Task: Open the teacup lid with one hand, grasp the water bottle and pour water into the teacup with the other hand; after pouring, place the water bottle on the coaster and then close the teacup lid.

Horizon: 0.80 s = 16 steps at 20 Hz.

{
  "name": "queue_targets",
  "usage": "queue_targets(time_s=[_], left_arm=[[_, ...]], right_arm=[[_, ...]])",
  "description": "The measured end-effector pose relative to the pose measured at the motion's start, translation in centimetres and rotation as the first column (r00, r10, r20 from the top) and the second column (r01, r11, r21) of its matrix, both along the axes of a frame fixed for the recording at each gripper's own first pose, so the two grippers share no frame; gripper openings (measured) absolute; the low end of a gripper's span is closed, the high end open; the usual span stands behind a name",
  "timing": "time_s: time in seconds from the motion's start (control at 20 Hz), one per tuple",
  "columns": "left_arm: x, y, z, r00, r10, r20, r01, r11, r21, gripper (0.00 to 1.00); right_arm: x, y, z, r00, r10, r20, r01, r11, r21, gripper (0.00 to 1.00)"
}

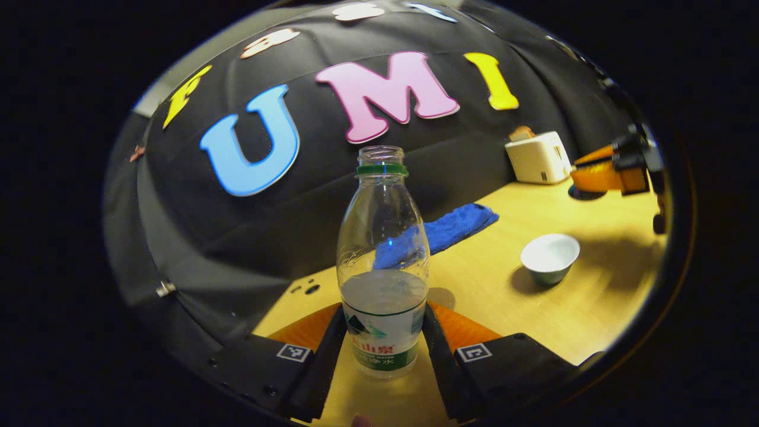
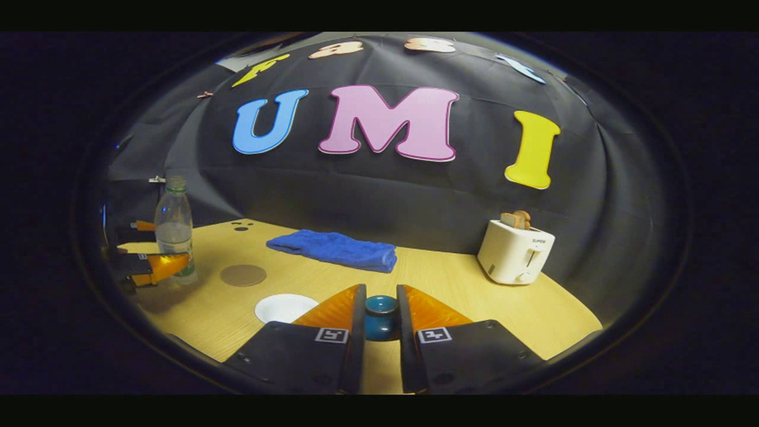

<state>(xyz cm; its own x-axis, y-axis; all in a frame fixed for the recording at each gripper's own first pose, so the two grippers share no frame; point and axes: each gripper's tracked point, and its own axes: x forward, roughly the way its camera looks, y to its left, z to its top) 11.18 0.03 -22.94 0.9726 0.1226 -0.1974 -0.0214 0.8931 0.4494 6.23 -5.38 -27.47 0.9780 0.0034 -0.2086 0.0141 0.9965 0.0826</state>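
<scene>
Here the left gripper (image 1: 383, 332) is clamped on the upright clear plastic water bottle (image 1: 383, 261) on the wooden table (image 1: 569, 320). The right gripper (image 2: 380, 317) pinches the small teal lid knob (image 2: 380, 314), near the open white teacup (image 1: 549, 256) and round brown coaster (image 2: 243, 274).

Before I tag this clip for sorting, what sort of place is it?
Probably a staged kitchen-style booth: a light wooden tabletop before a black cloth wall, set with a white toaster, a folded blue towel and a clear plastic water bottle.

Clear glossy plastic water bottle (image 1: 382, 261), matt wood-grain table (image 2: 450, 279), fluffy blue cloth (image 2: 335, 249).
</scene>
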Motion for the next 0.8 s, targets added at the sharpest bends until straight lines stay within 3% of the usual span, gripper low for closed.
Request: queue_targets(time_s=[0.1,0.15,0.3,0.35,0.55,0.8], left_arm=[[1.0,0.2,-0.2,0.999,-0.018,-0.043,0.023,0.993,0.116,0.75],[1.4,0.3,-0.1,0.998,-0.024,-0.059,0.033,0.985,0.170,0.75],[2.5,-0.1,-0.4,0.993,-0.053,-0.101,0.082,0.947,0.312,0.74],[2.9,-0.5,-0.6,0.991,-0.065,-0.121,0.106,0.923,0.371,0.74],[3.5,-1.4,-0.8,0.985,-0.089,-0.146,0.152,0.847,0.510,0.74],[4.9,-1.9,-0.2,0.986,-0.097,-0.137,0.165,0.705,0.690,0.74]], right_arm=[[-0.3,-0.3,-0.2,1.000,0.003,-0.002,-0.003,1.000,-0.012,0.27],[-0.4,-0.3,-0.2,1.000,0.007,-0.002,-0.007,1.000,-0.013,0.23],[-0.6,-0.5,-0.5,1.000,0.008,0.001,-0.008,1.000,-0.009,0.28],[-0.6,-0.8,-0.5,1.000,0.005,0.003,-0.005,1.000,-0.008,0.24],[-0.8,-1.5,-0.6,1.000,-0.002,0.008,0.002,1.000,-0.013,0.28],[-1.0,-2.2,-0.5,1.000,-0.010,0.015,0.010,1.000,-0.015,0.28]])
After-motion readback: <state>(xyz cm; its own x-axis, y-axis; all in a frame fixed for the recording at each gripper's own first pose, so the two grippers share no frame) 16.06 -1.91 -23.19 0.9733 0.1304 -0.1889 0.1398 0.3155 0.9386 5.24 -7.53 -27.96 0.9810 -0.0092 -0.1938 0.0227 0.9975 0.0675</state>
